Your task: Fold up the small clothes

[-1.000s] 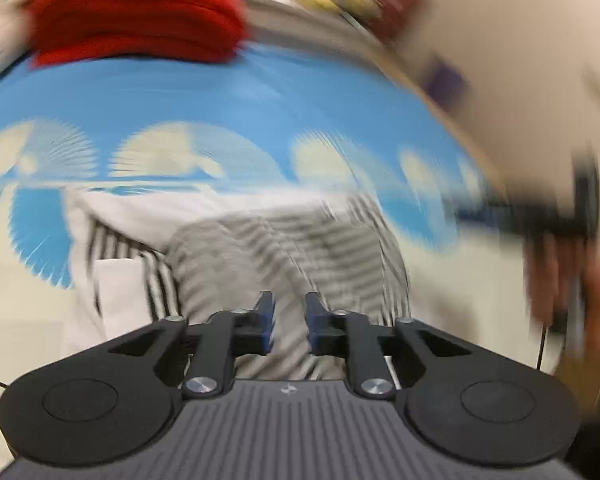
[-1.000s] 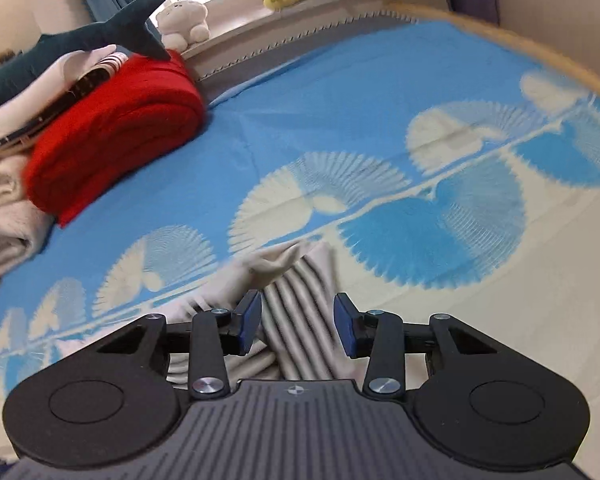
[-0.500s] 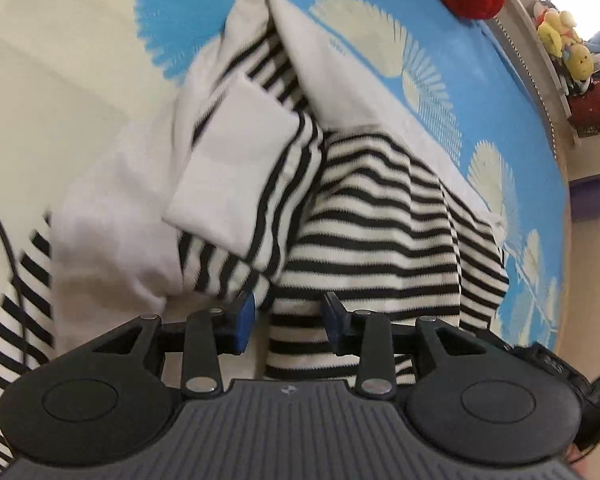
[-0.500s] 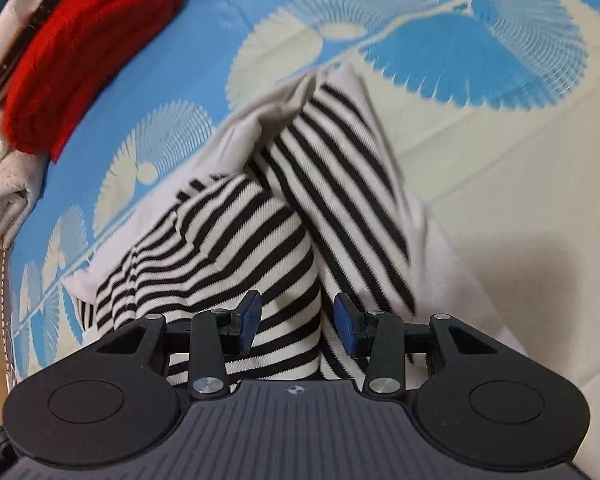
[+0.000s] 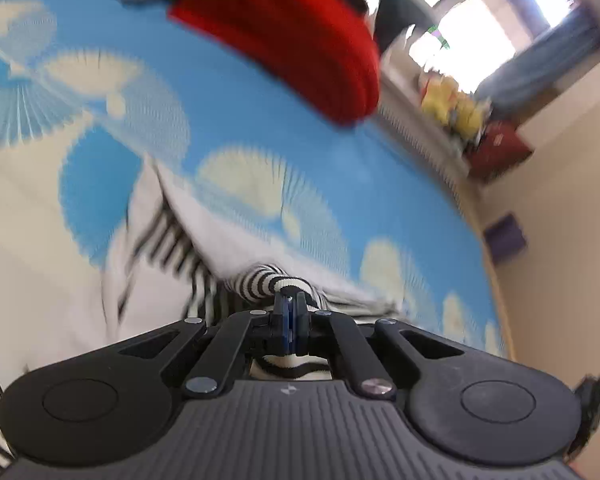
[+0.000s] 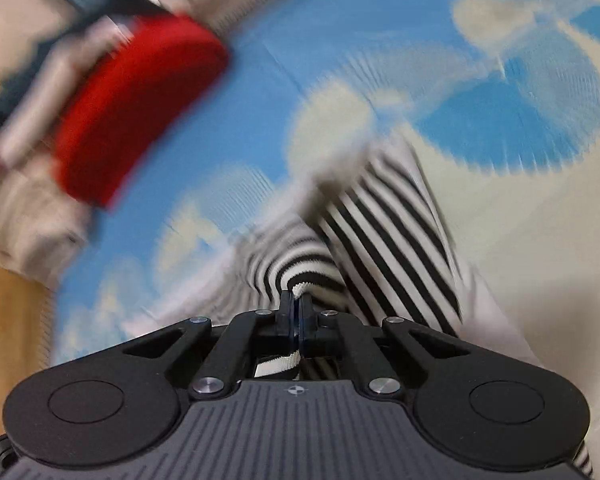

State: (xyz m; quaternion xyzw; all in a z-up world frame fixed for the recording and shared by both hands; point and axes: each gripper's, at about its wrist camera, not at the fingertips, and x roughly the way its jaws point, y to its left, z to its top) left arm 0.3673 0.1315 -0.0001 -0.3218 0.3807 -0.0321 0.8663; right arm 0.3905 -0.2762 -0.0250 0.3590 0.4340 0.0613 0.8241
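Grippers, left gripper [image 5: 290, 300] and right gripper [image 6: 296, 300], each pinch striped garment [image 6: 396, 236] at twelve o'clock; thin holds could slip, spoiling the fold.

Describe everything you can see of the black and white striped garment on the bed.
The black-and-white striped knit garment lies crumpled on the blue and cream patterned bedspread, with plain white fabric panels beside its stripes. It looks soft and ribbed. Both tongs are shut on bunched striped edges: the left tongs and the right tongs. Motion blur hides its full shape.
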